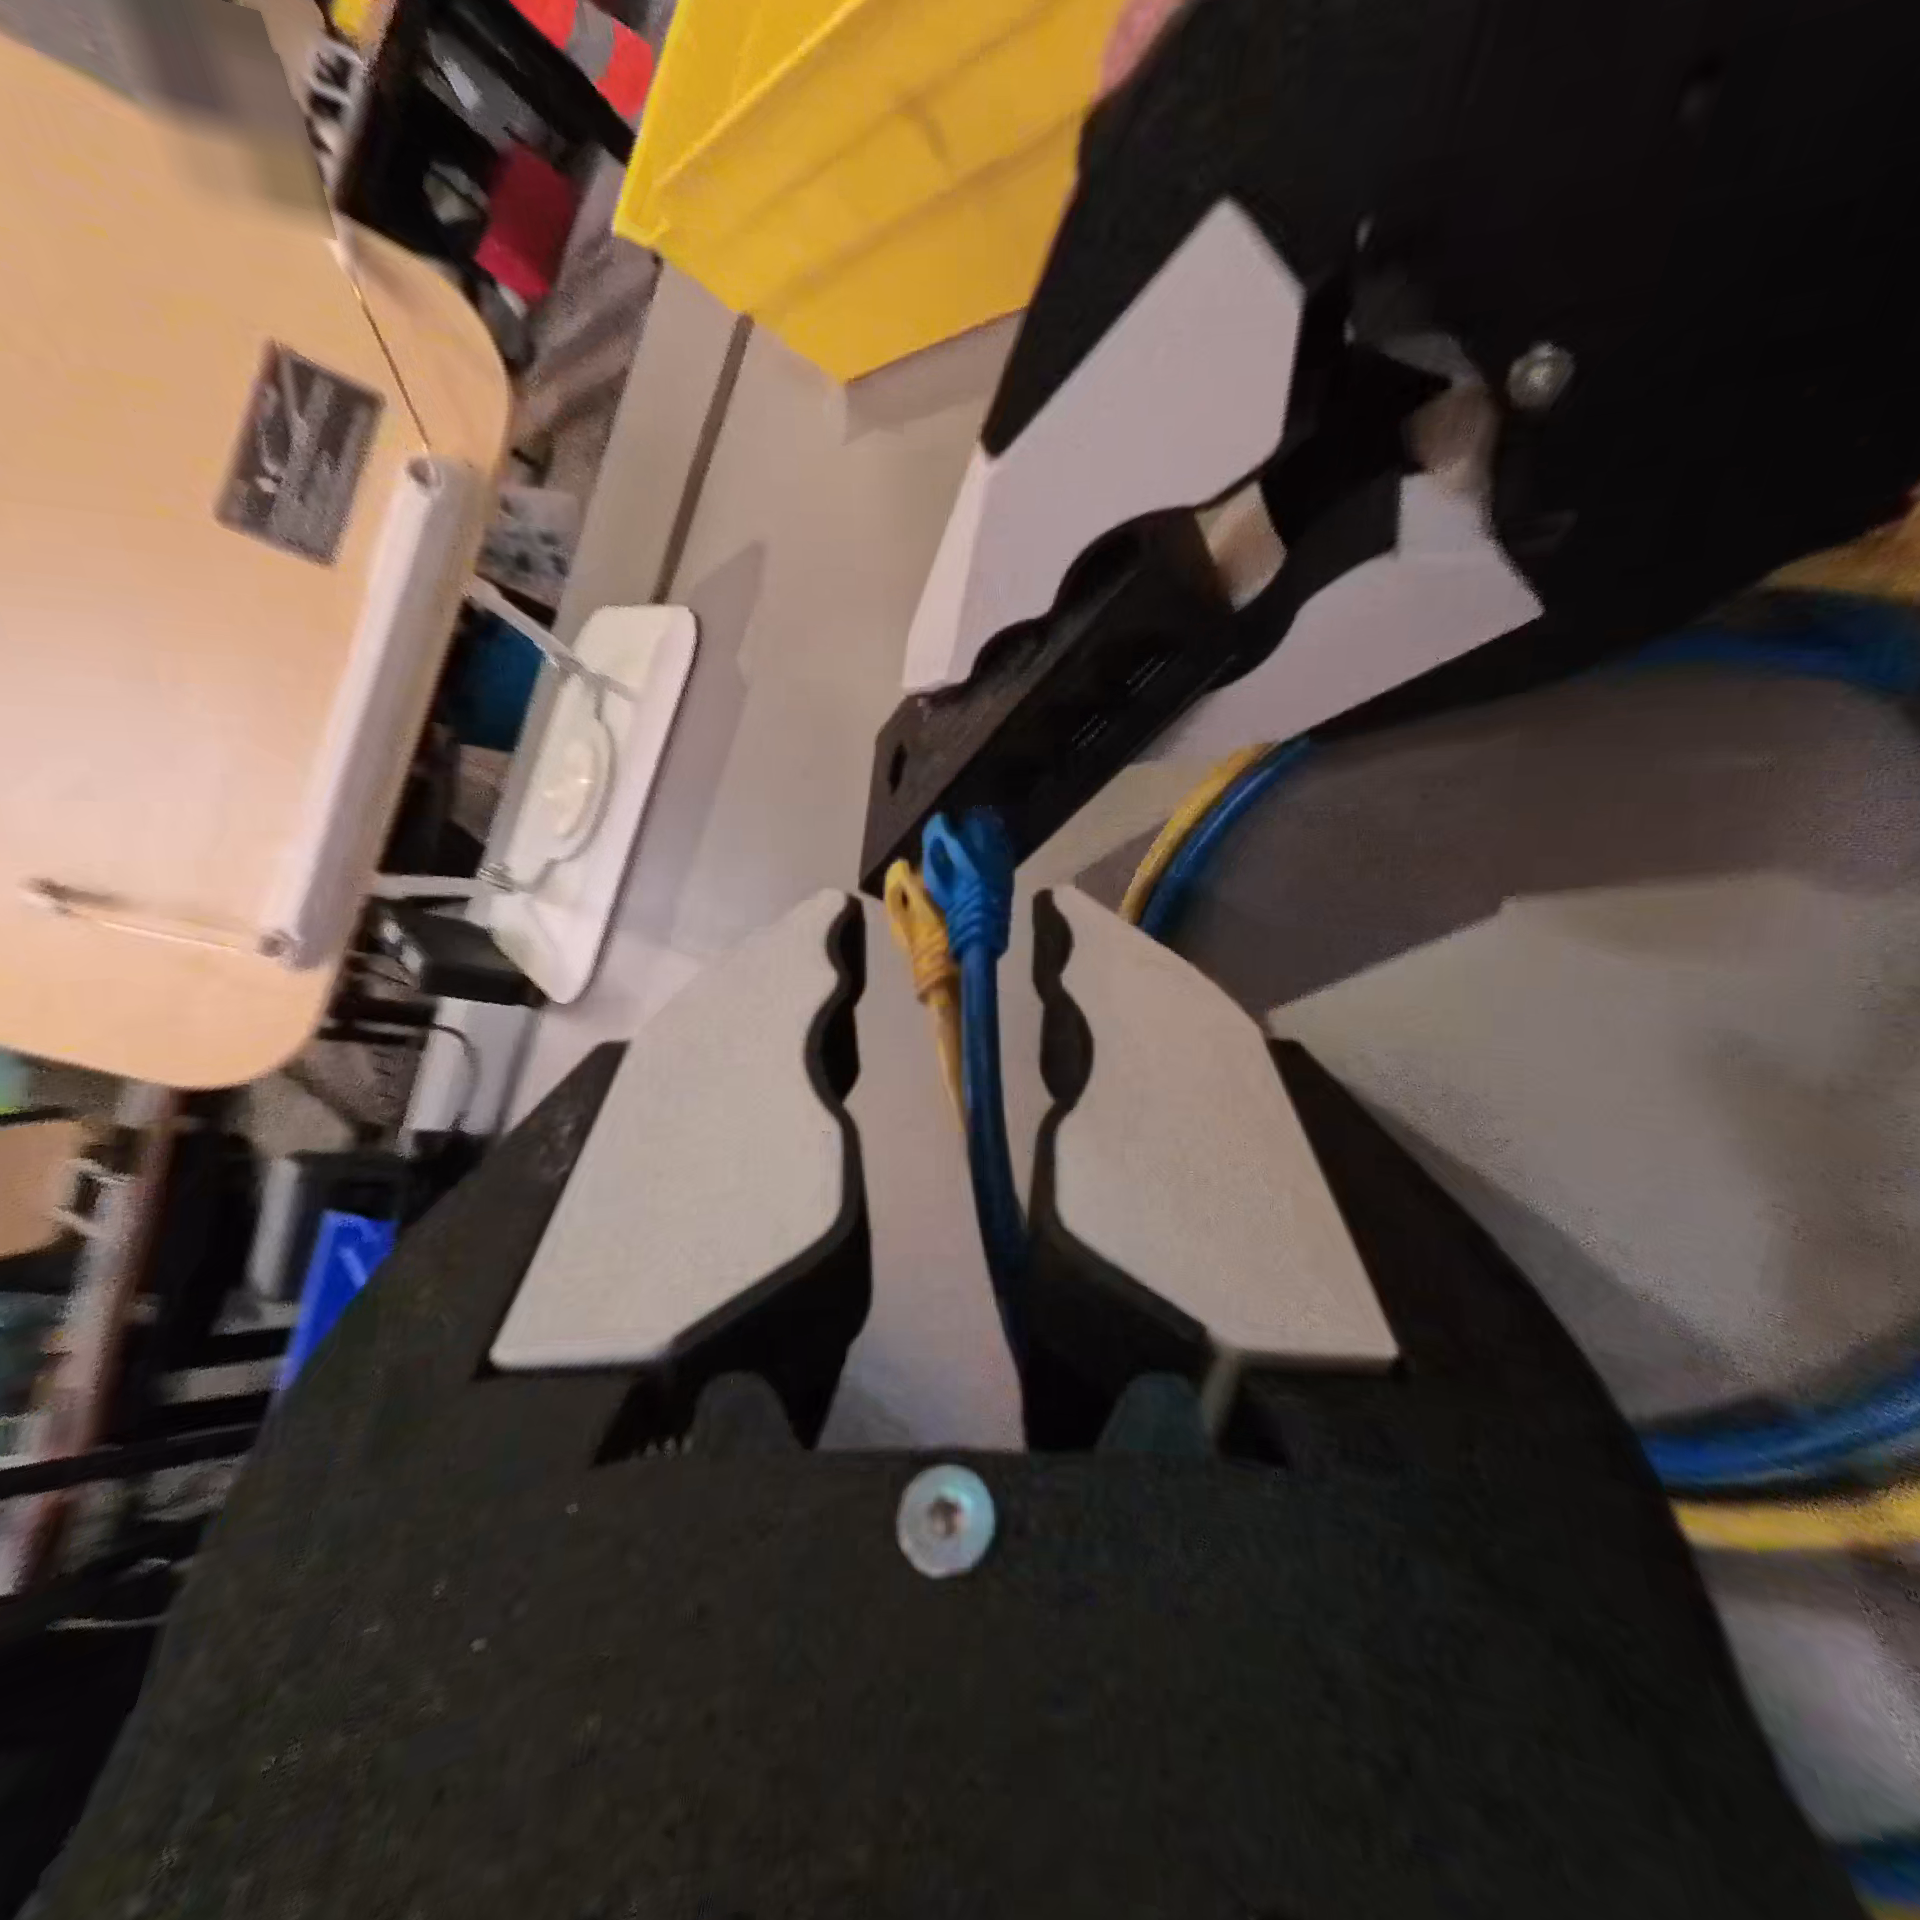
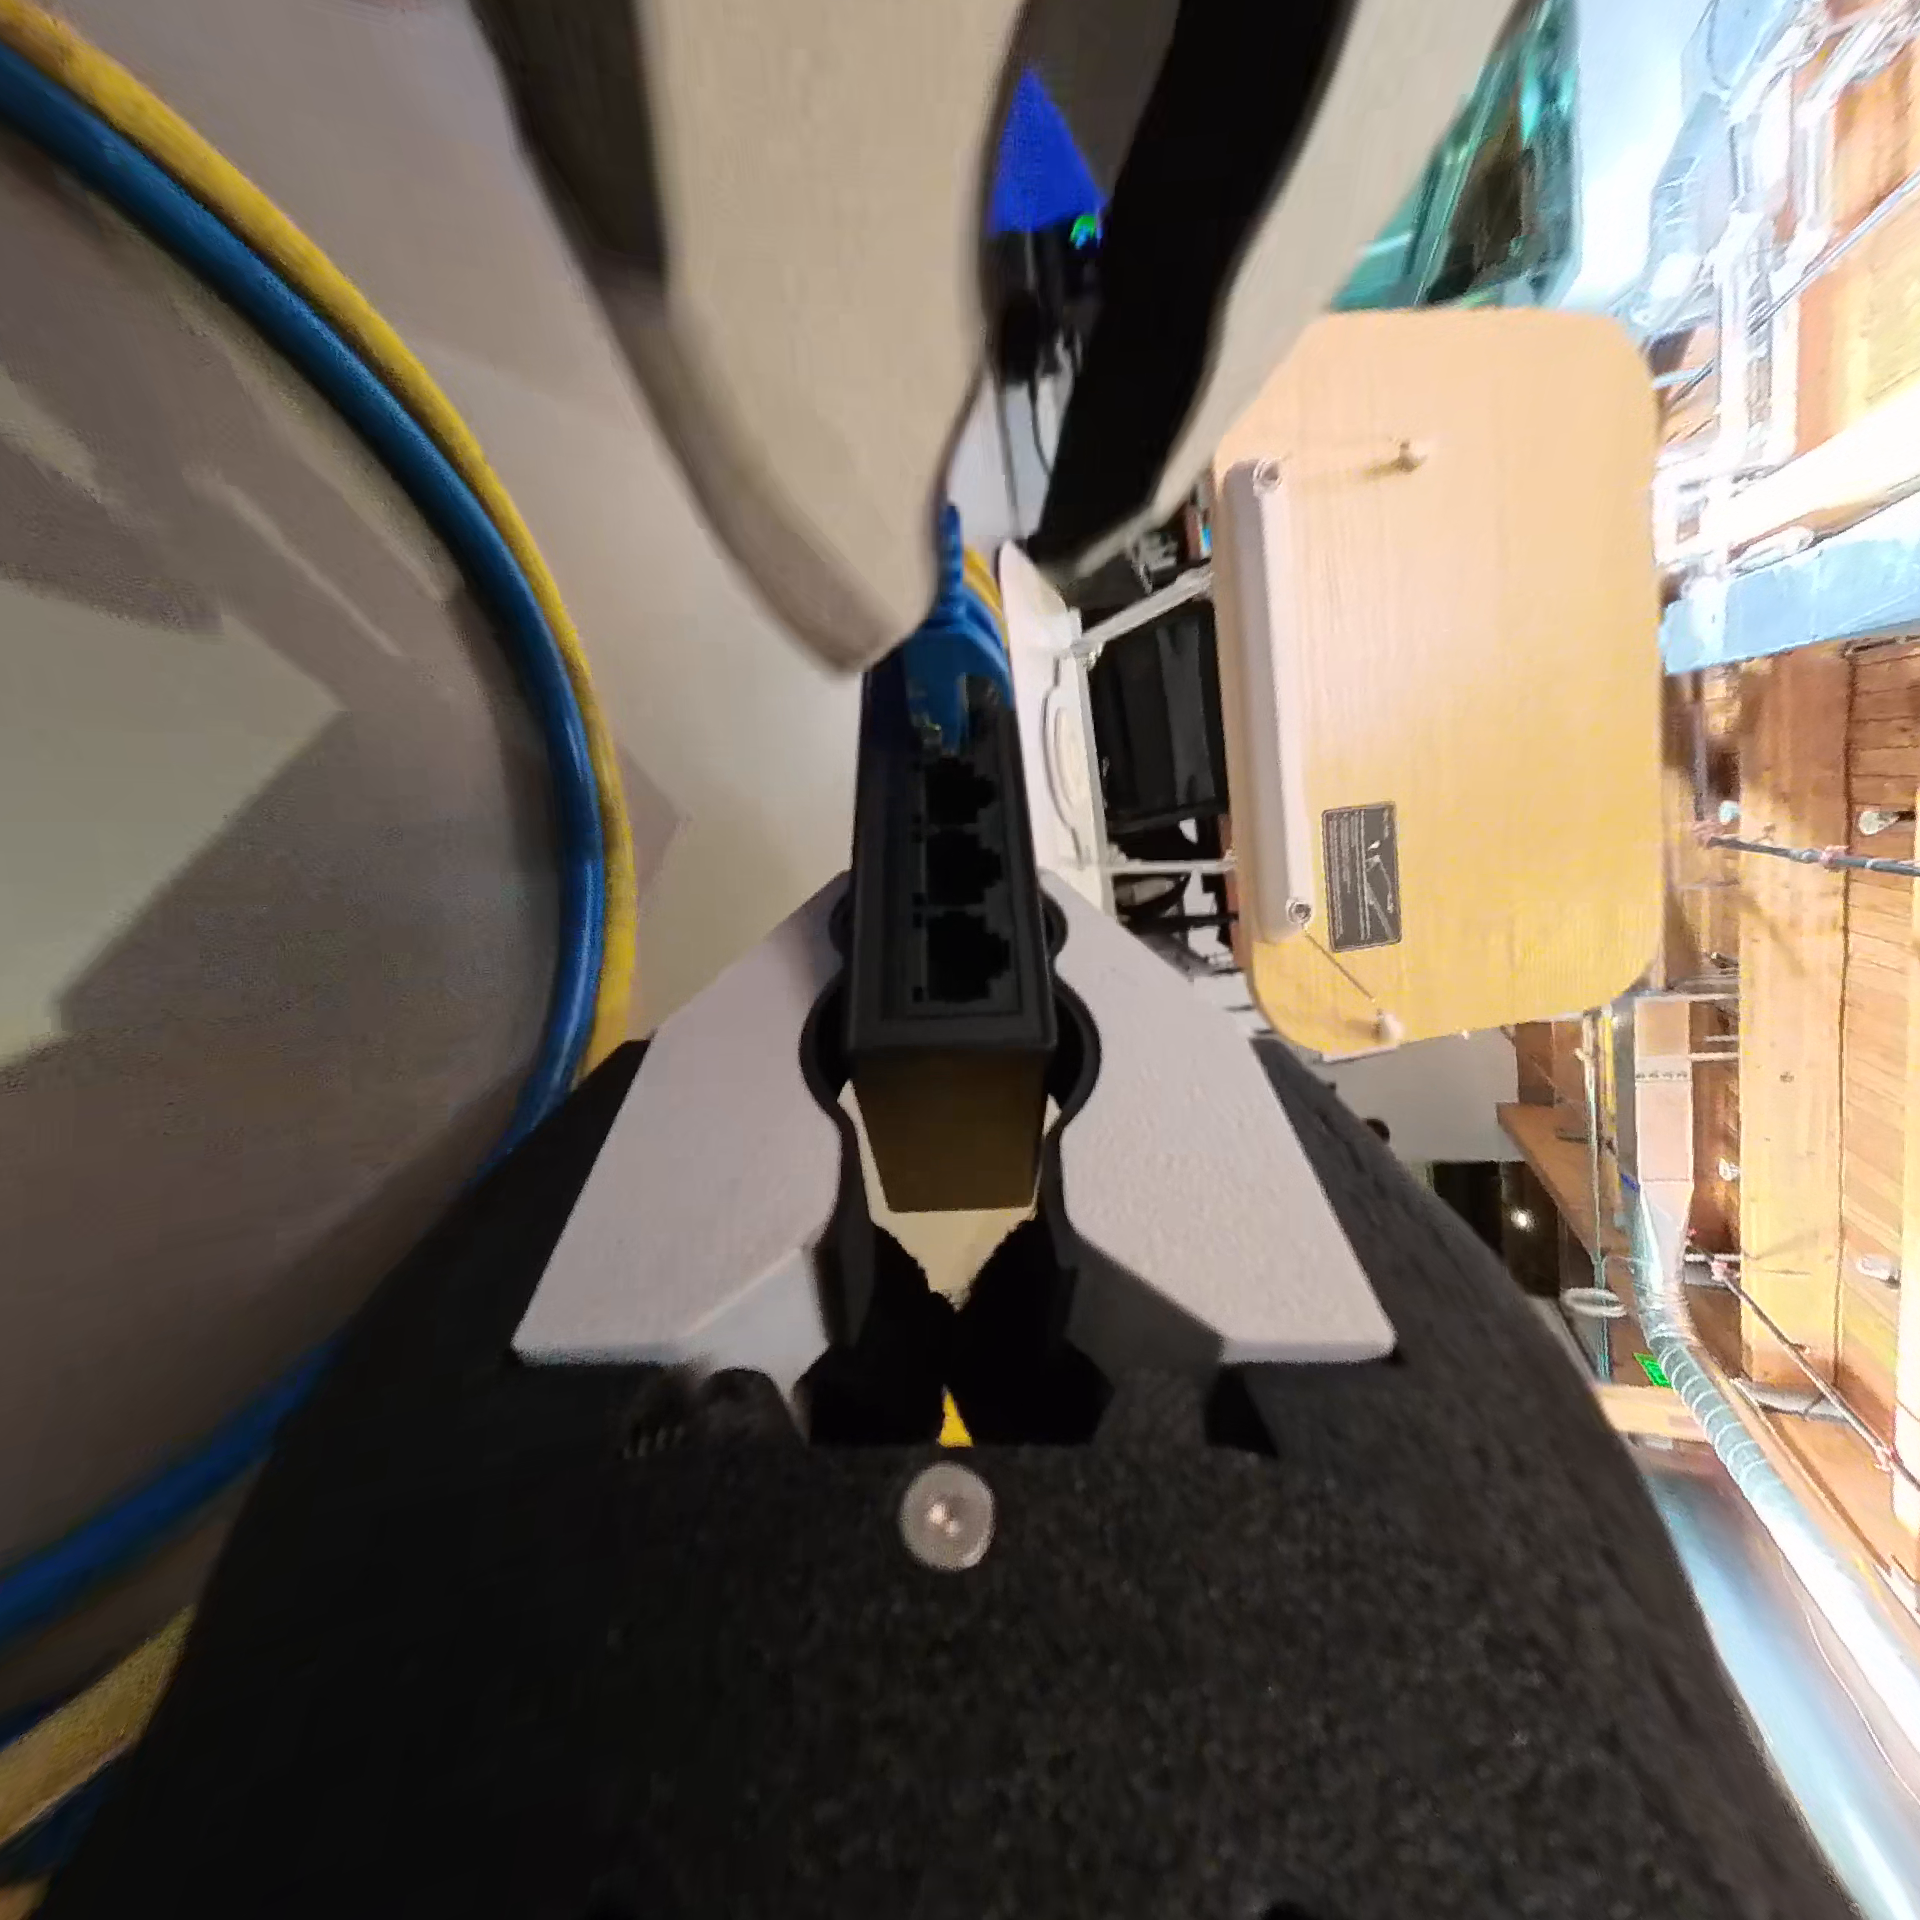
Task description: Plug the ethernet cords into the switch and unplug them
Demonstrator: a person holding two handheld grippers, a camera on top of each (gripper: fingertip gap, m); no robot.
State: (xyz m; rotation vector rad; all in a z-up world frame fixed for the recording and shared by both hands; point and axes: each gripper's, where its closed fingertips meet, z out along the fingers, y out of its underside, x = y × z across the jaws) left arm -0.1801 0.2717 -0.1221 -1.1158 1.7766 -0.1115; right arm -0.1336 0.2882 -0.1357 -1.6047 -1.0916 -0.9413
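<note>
My right gripper (image 2: 945, 935) is shut on a black switch (image 2: 940, 997) and holds it by one end. Three empty ports face me in the right wrist view. A blue cord plug (image 2: 940, 665) sits in a far port, with a yellow cord plug (image 2: 982, 592) just beyond it. In the left wrist view the switch (image 1: 1039, 717) is ahead, with the blue plug (image 1: 971, 852) and the yellow plug (image 1: 906, 904) in its end. My left gripper (image 1: 948, 914) is open, with the blue cord (image 1: 992, 1122) running between its fingers beside the right one.
Loops of blue and yellow cable (image 1: 1766, 675) lie on the white table (image 1: 790, 499) to the right. A yellow bin (image 1: 831, 156) stands behind. A pale wooden board (image 1: 156, 623) and a white device (image 1: 592, 779) are at the left.
</note>
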